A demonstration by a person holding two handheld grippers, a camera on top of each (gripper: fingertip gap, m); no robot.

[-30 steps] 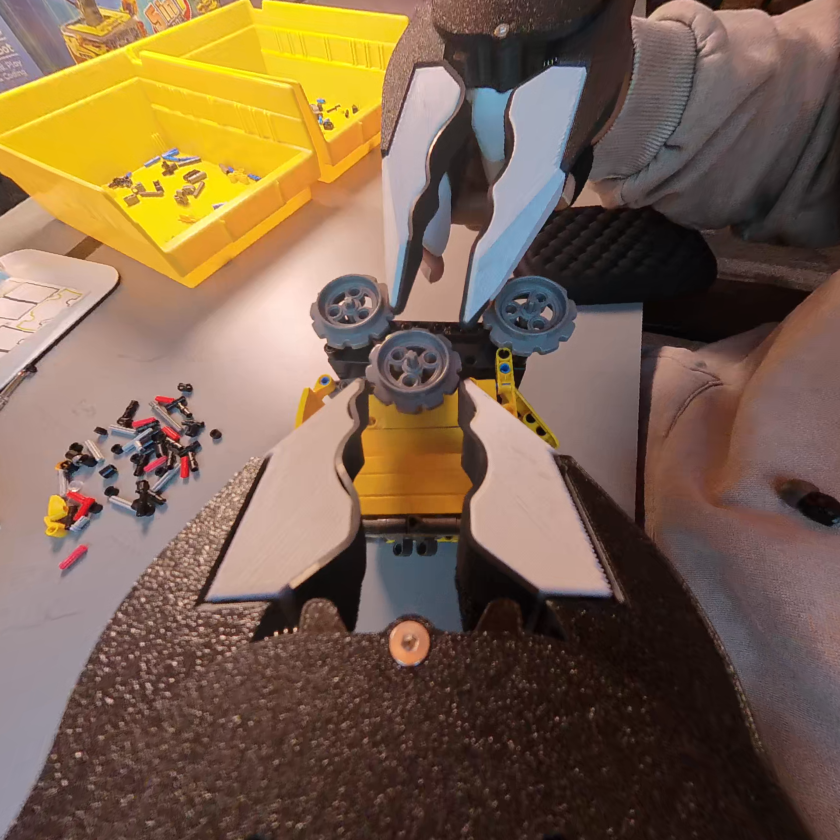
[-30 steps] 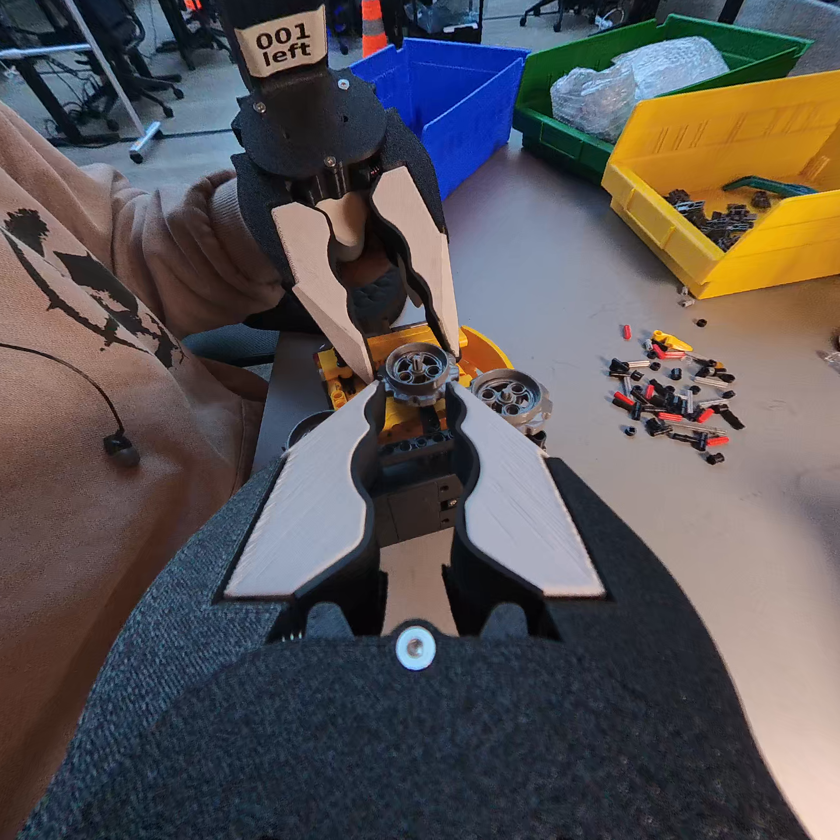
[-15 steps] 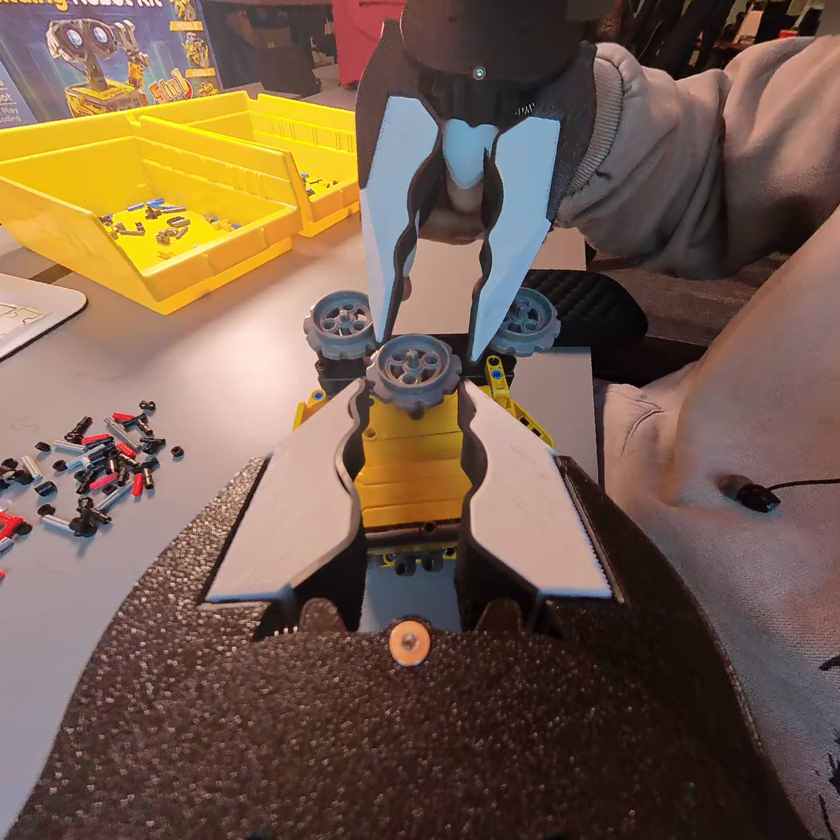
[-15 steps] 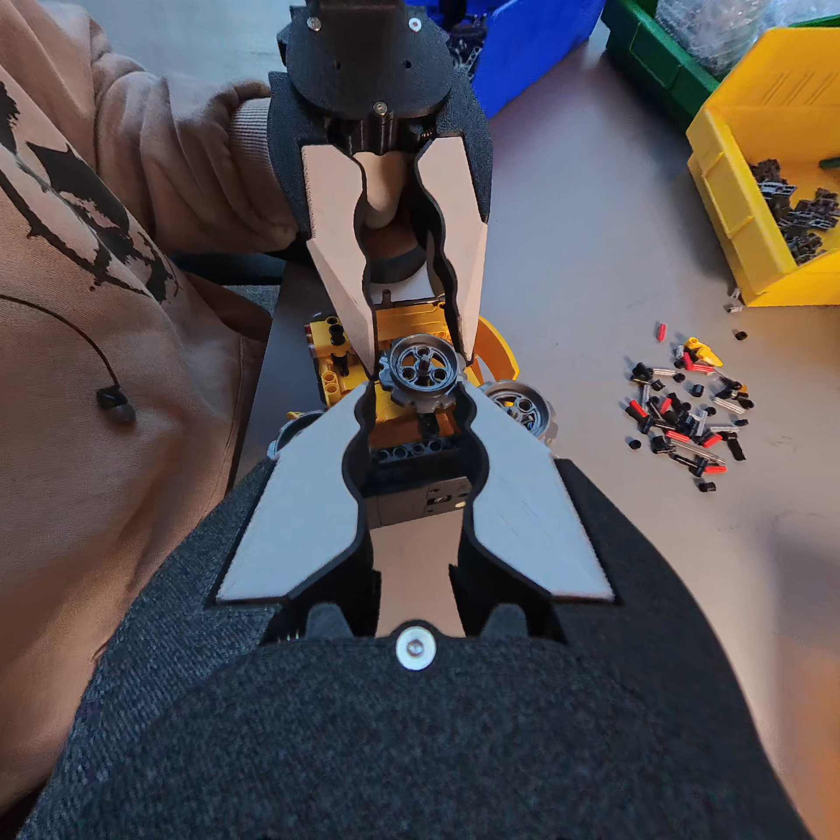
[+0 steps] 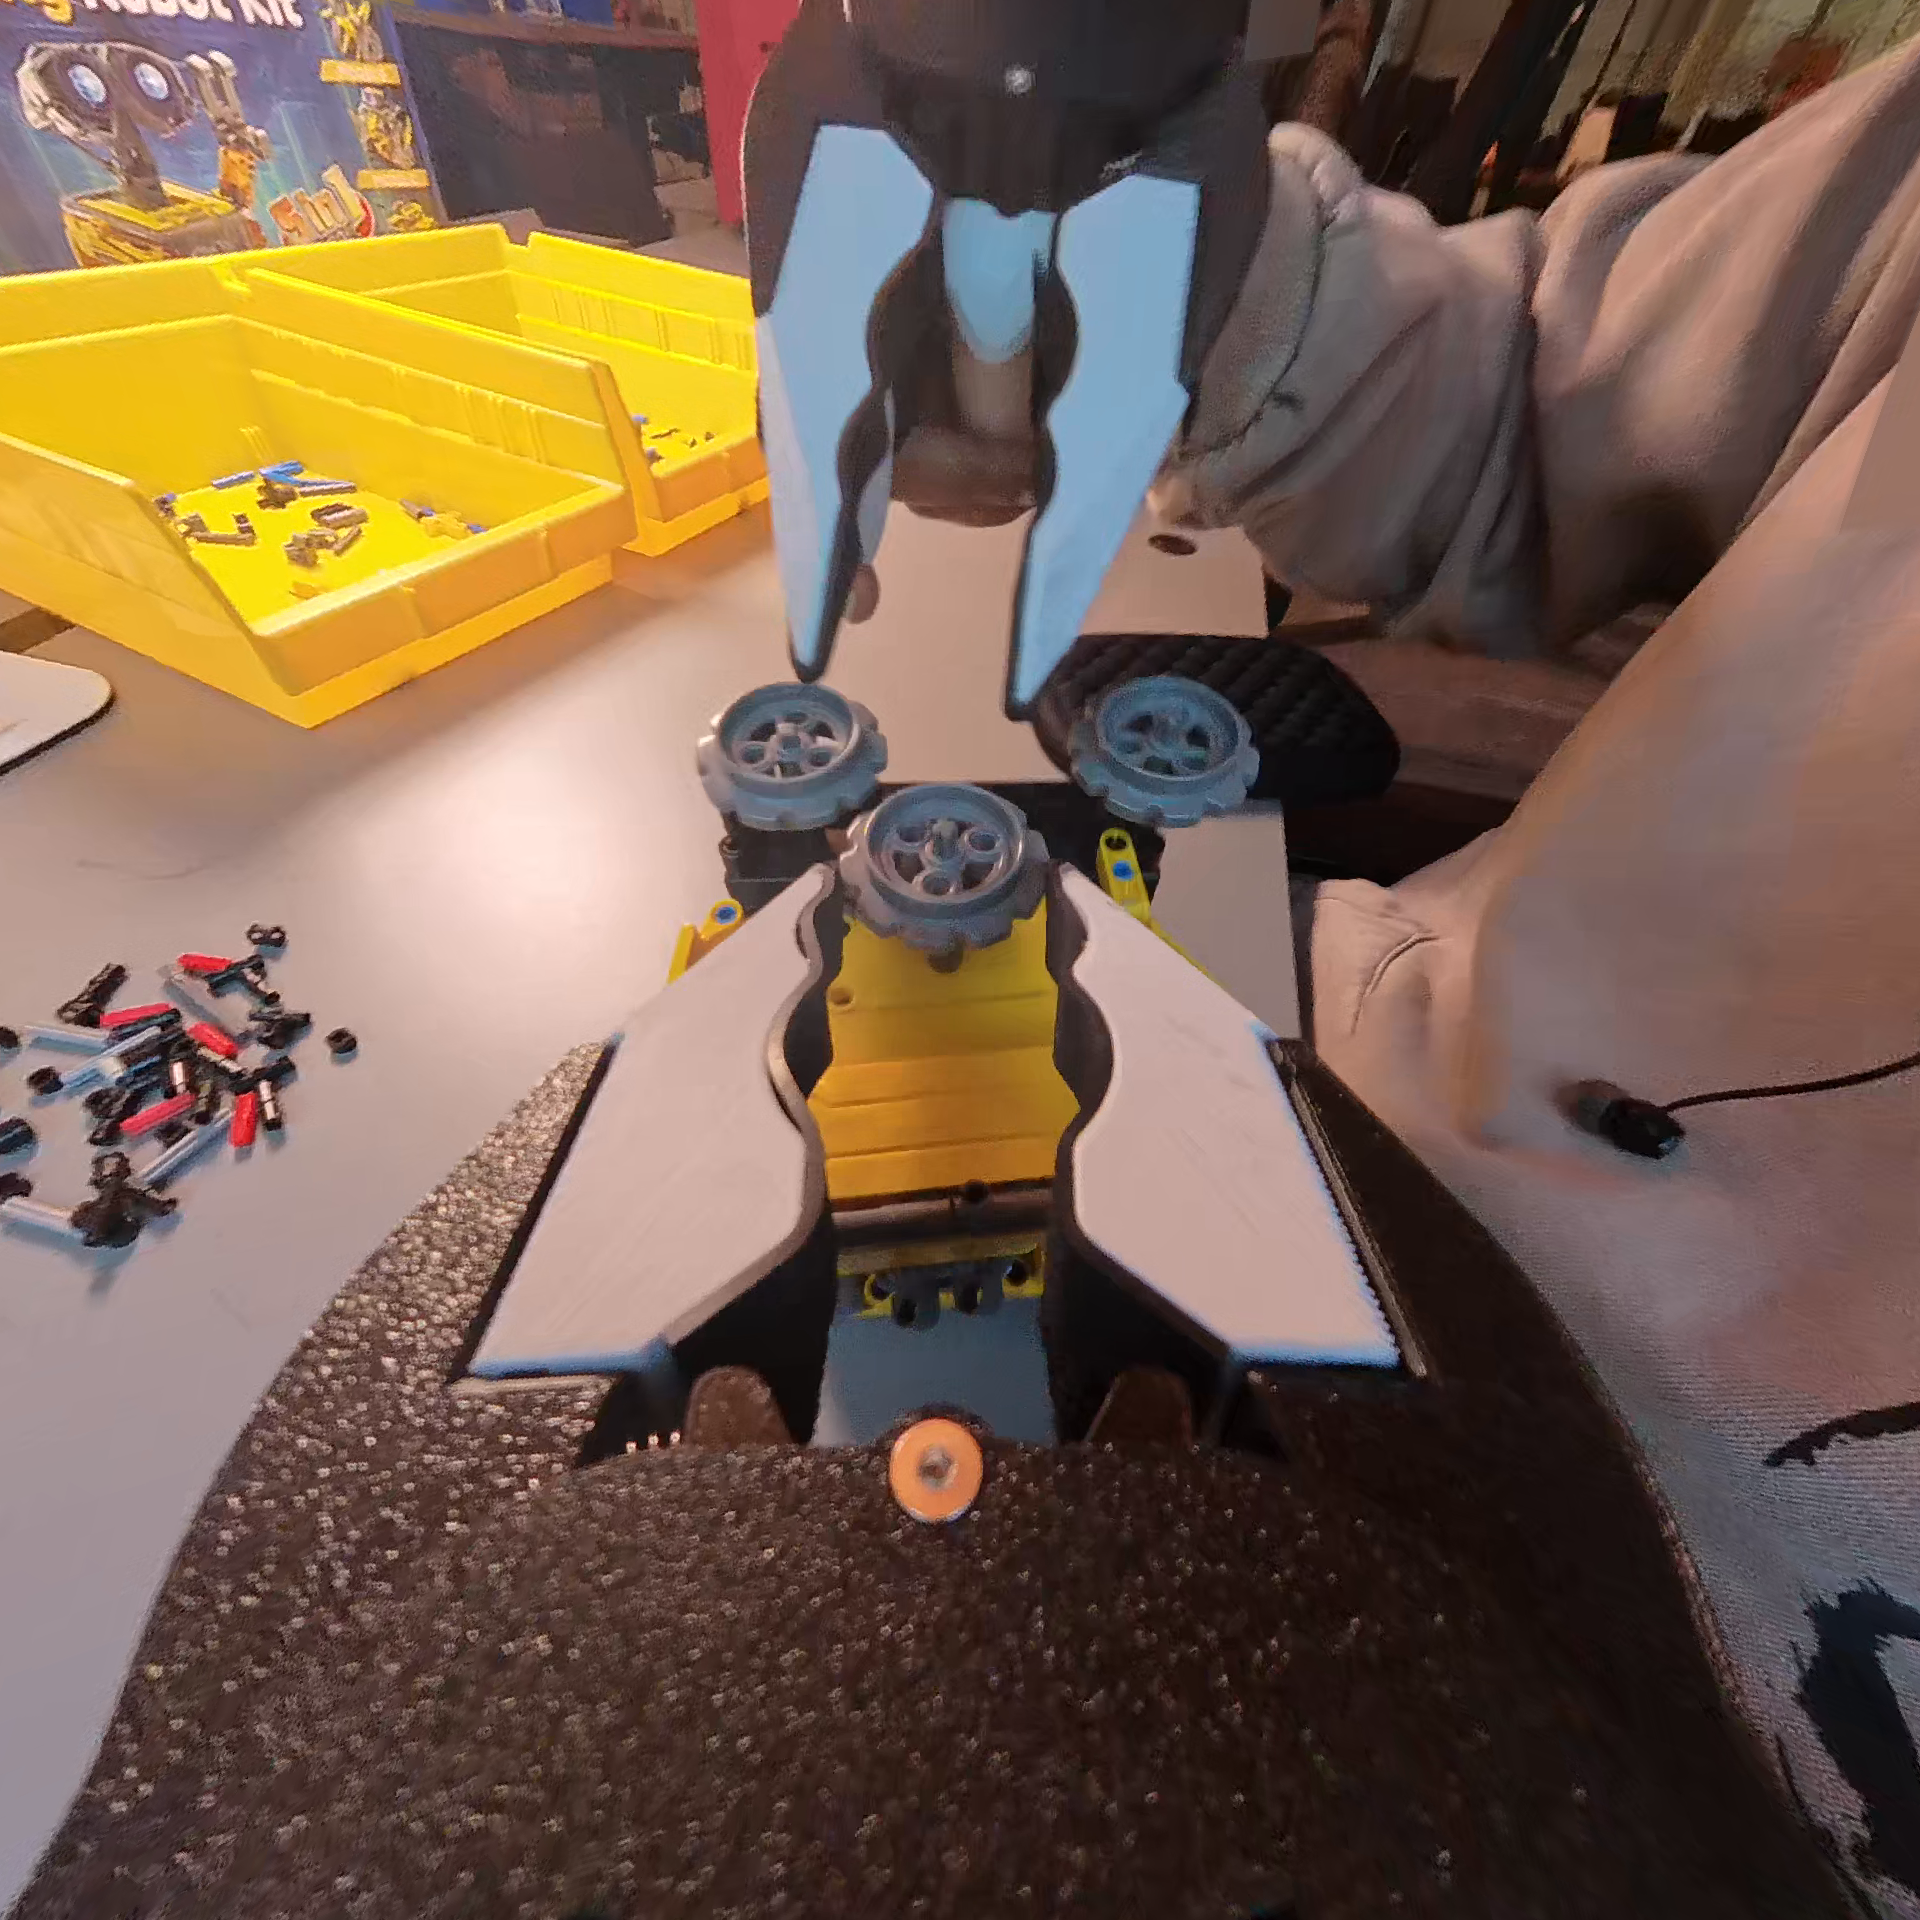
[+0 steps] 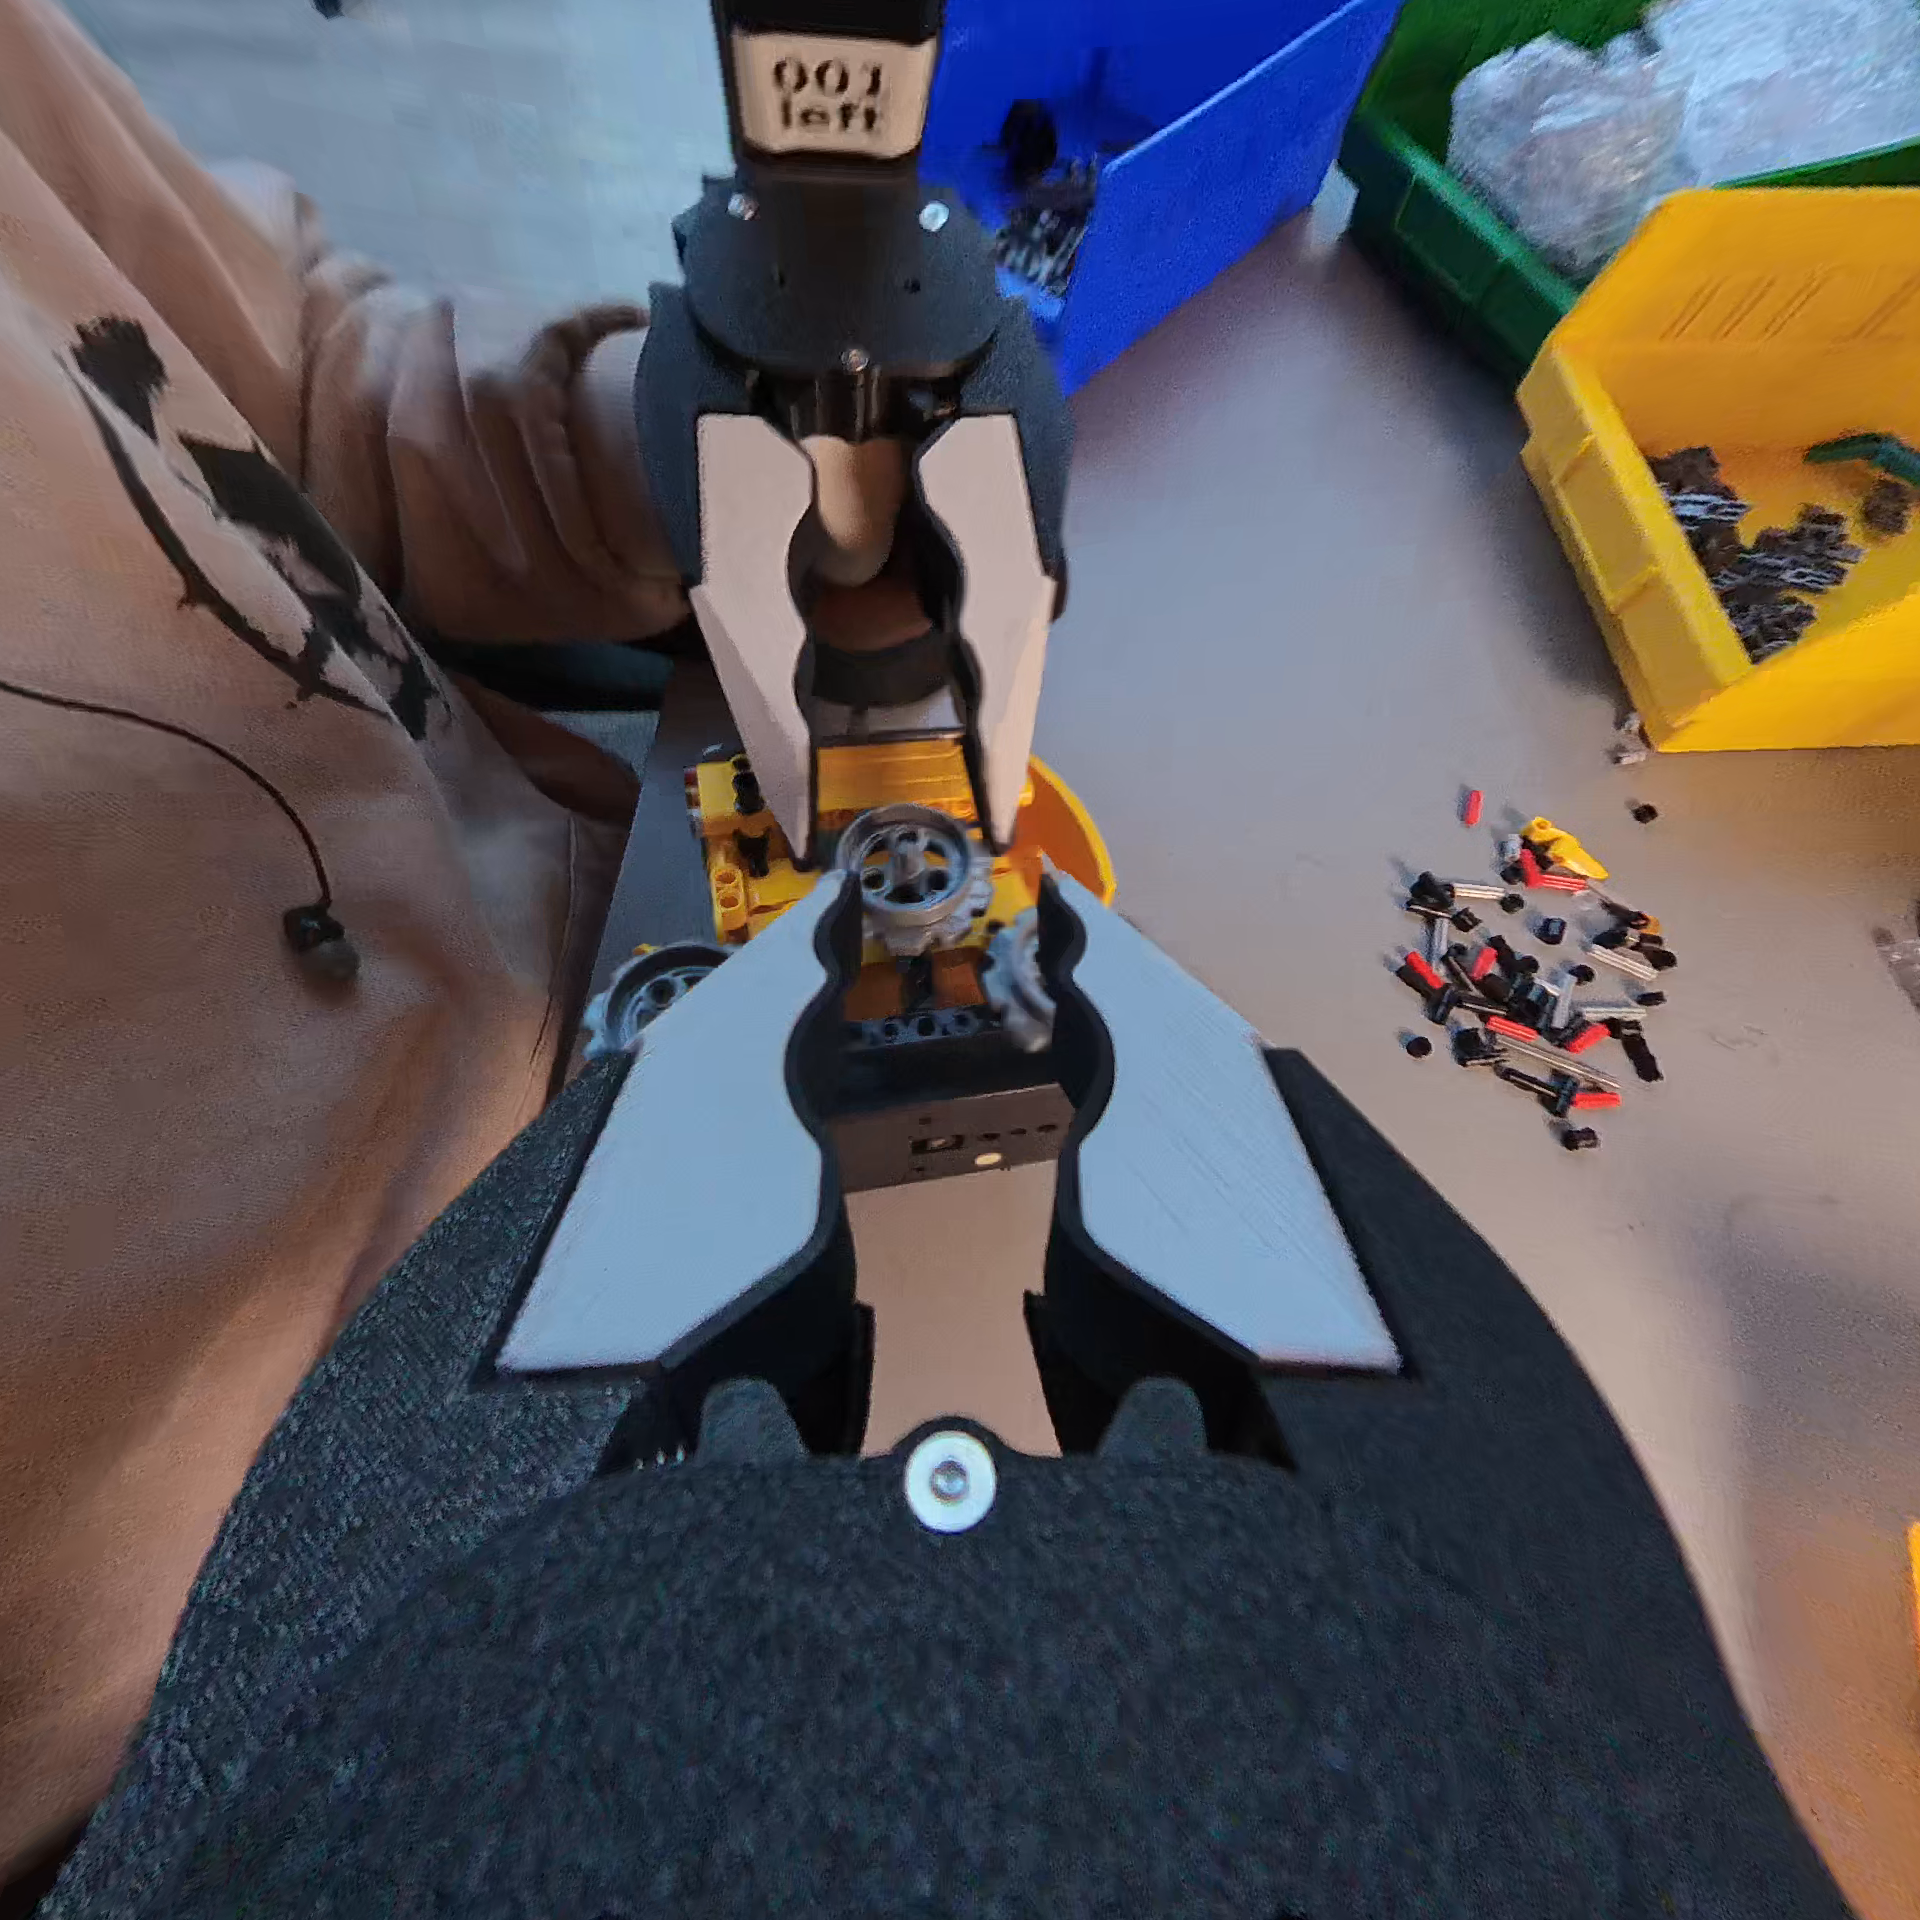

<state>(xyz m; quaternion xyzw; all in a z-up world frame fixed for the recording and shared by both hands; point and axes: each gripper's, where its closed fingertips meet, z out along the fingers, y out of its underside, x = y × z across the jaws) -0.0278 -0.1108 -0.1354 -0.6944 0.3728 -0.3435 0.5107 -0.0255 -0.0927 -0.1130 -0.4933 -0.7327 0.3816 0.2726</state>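
Far left in the left wrist view there's a pile of small pins loose on the grey table, with yellow bins behind it. In the middle, the left gripper has its jaws pinching the yellow toy model by its sides, right under a grey gear wheel. Facing it, the right gripper hangs just above, jaws spread, tips near two more wheels. A person's sleeve is on the right.
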